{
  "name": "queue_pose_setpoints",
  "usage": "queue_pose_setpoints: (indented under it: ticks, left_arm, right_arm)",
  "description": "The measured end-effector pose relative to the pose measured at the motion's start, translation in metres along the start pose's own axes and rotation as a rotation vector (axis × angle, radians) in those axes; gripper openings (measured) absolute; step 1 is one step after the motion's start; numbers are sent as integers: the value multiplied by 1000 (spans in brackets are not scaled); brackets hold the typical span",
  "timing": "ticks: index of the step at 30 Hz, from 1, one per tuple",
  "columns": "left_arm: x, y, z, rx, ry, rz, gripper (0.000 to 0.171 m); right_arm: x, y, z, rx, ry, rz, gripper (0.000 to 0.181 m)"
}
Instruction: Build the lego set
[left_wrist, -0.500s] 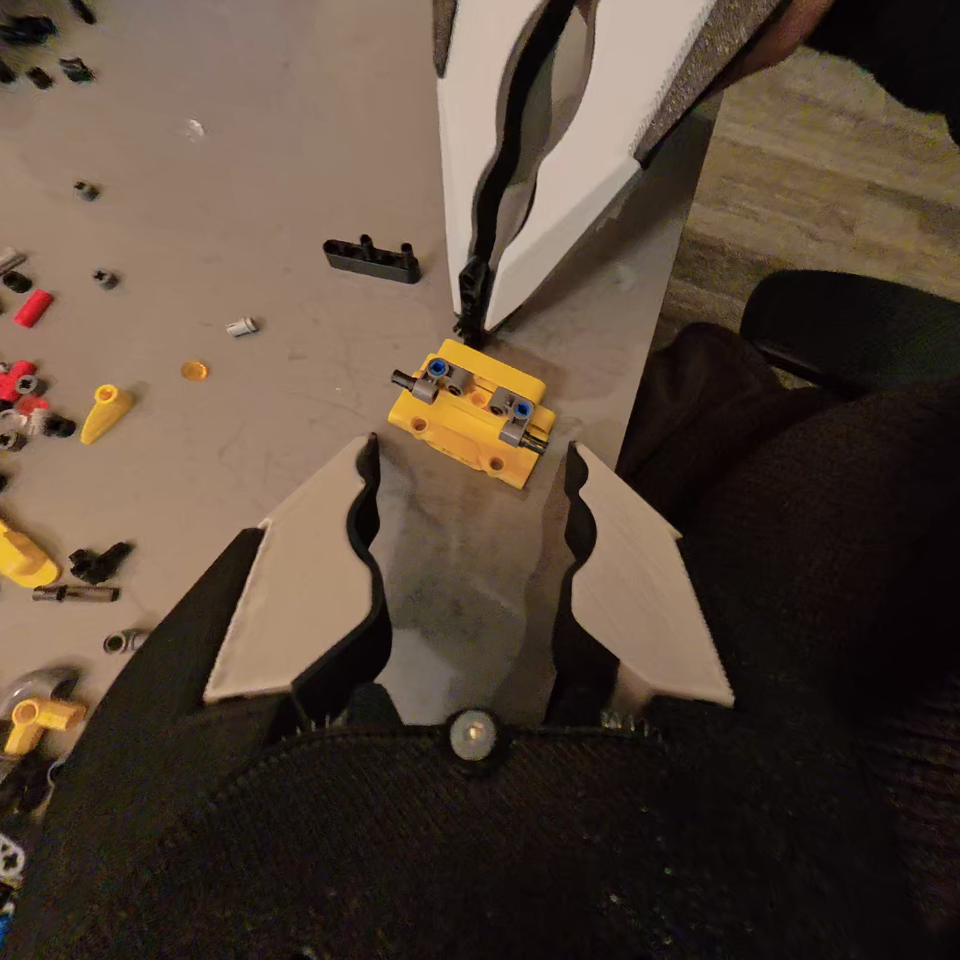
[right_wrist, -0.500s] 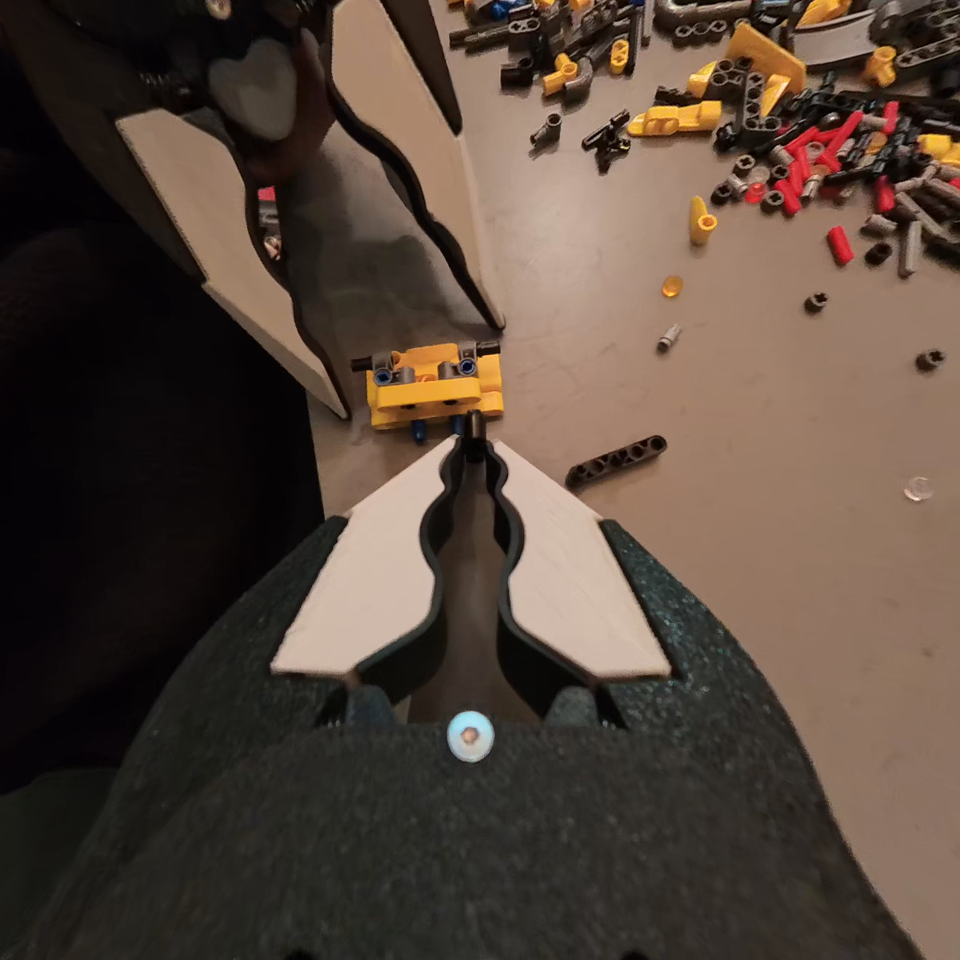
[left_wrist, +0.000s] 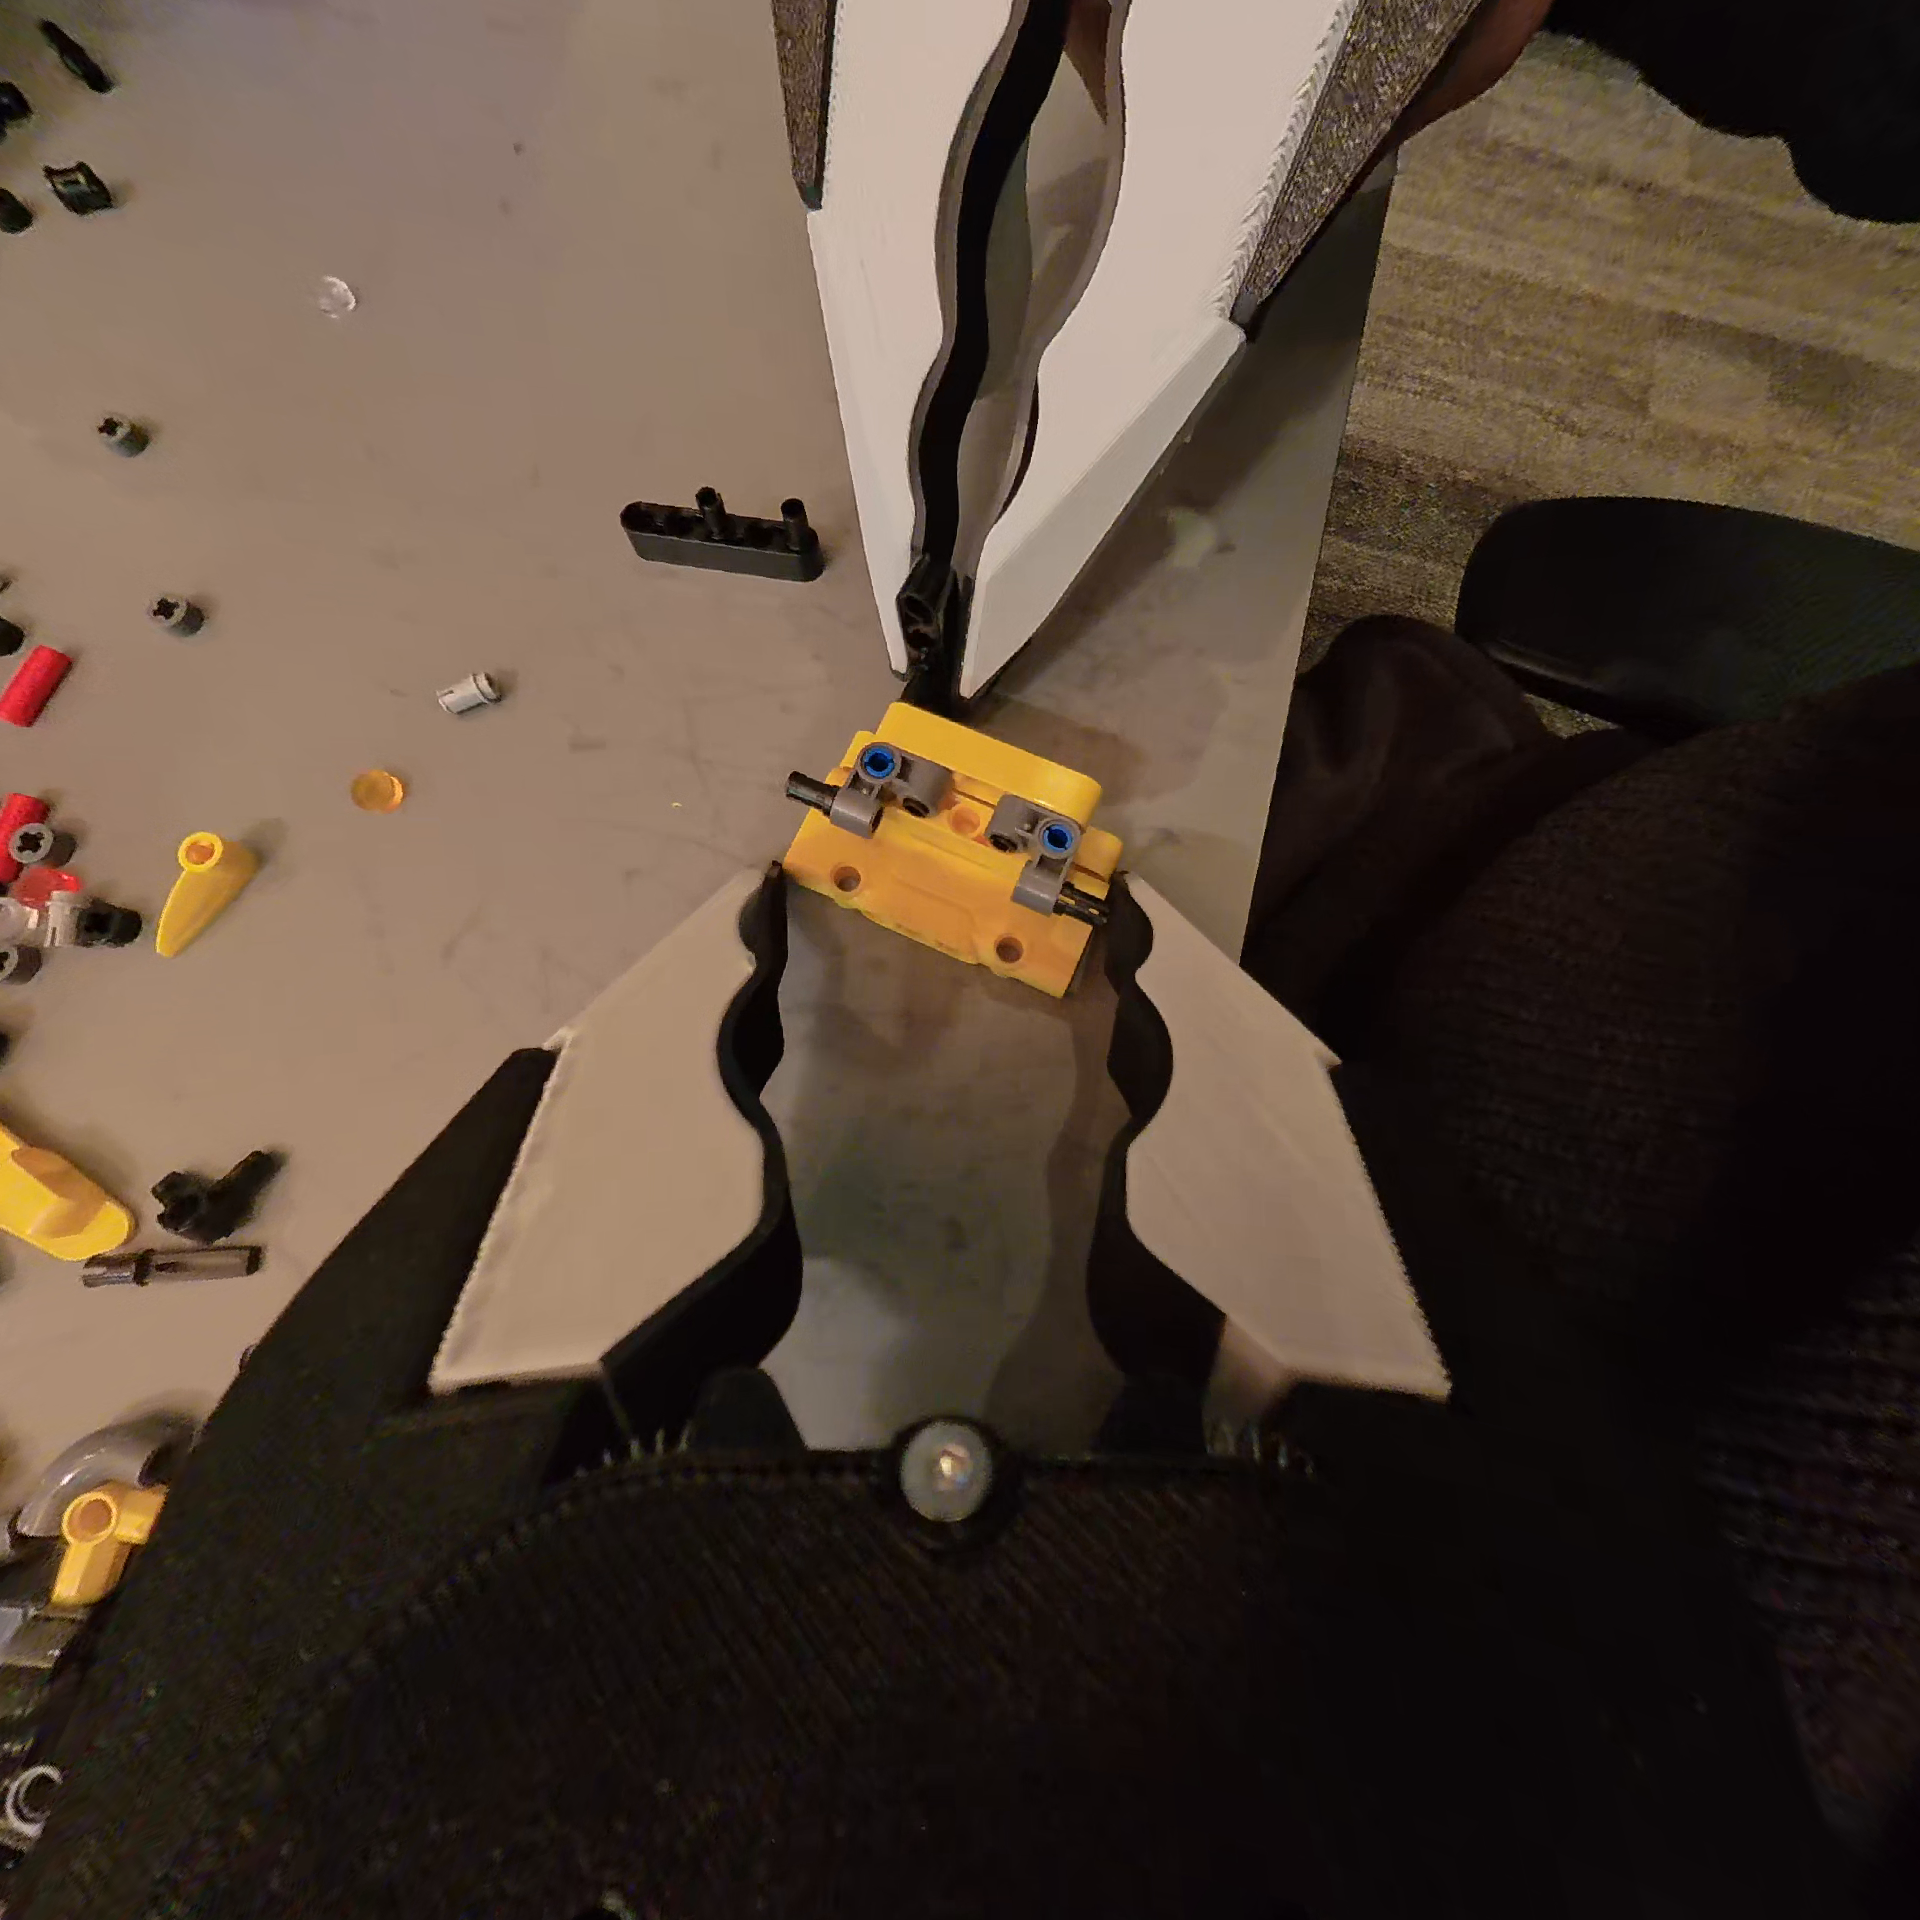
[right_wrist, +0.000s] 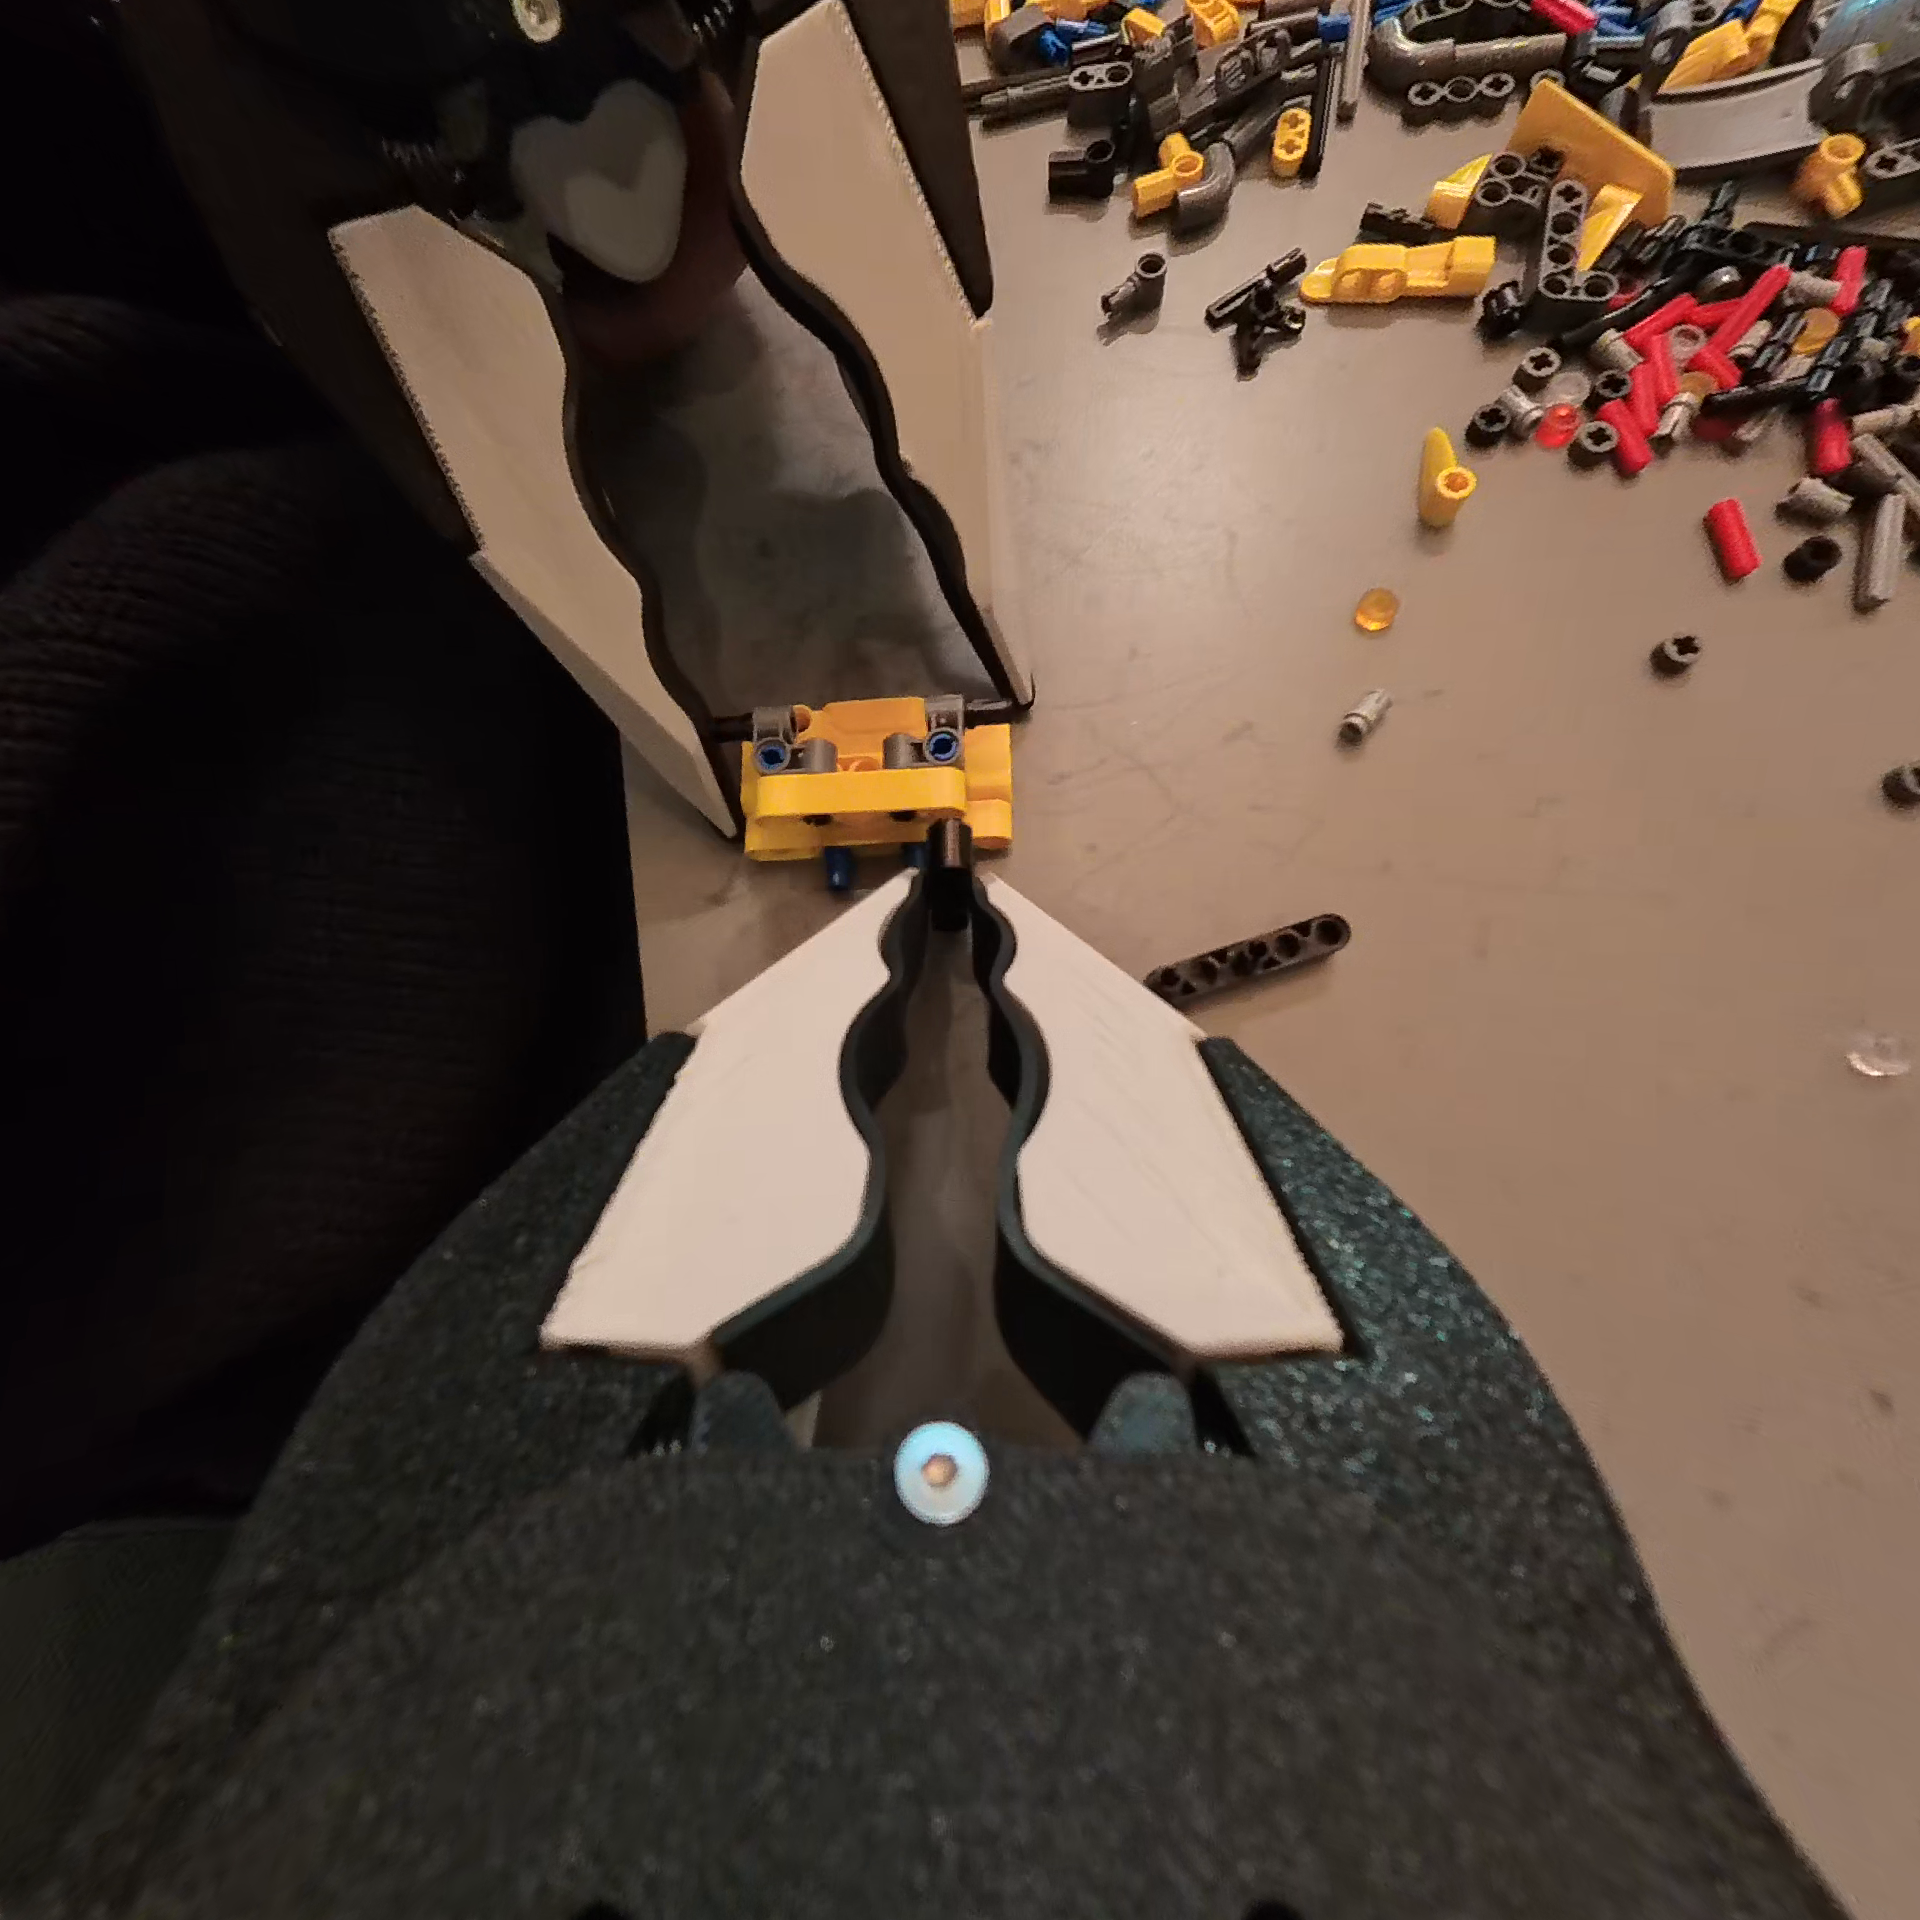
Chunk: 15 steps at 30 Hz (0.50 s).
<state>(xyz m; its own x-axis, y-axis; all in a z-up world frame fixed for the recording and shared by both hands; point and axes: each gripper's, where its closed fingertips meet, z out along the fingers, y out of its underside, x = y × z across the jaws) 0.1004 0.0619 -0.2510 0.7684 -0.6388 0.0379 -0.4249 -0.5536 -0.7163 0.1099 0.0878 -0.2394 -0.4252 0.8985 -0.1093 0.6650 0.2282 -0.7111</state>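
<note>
**Both claws meet at the yellow block by the desk's edge**

Your left claw (left_wrist: 940, 894) stands wide, holding nothing, its two pale fingers straddling the small yellow plastic brick assembly (left_wrist: 951, 868); the fingertips sit just beside its two ends, and whether they touch cannot be told. That assembly, fitted with grey connectors, blue pins and black pins, lies on the grey desk (left_wrist: 499, 416) close to the desk's edge.

Your right claw (right_wrist: 945, 883) is drawn narrow around a short black plastic pin (right_wrist: 948, 873), which pokes out past the fingertips and reaches the near face of the yellow assembly (right_wrist: 878, 779). In the left wrist view the same claw (left_wrist: 930, 665) comes down from beyond the assembly, the pin (left_wrist: 925, 608) pinched at its tip.

Beside the assembly, away from the desk's edge, lies a black plastic beam with a row of holes (right_wrist: 1247, 954). Farther that way sit a small grey peg (right_wrist: 1363, 715), a clear orange round stud (right_wrist: 1376, 609) and a yellow cone-shaped piece (right_wrist: 1444, 480), then a heap of loose red, black, grey and yellow parts (right_wrist: 1714, 332).
</note>
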Motion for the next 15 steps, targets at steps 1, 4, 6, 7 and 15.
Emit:
queue_pose_setpoints:
  ticks: [1, 4, 6, 7, 15]
  left_arm:
    - [0, 0, 0, 0, 0, 3, 60]
    - [0, 0, 0, 0, 1, 7, 60]
    - [0, 0, 0, -3, 2, 11, 60]
    - [0, 0, 0, -3, 2, 13, 60]
    - [0, -1, 1, 2, 5, 20, 59]
  right_arm:
    - [0, 1, 1, -3, 2, -4, 7]
    - [1, 8, 6, -38, 22, -43, 7]
    - [1, 8, 6, -34, 25, -60, 7]
    - [1, 8, 6, -34, 25, -62, 7]
    - [2, 6, 6, -18, 66, -94, 6]
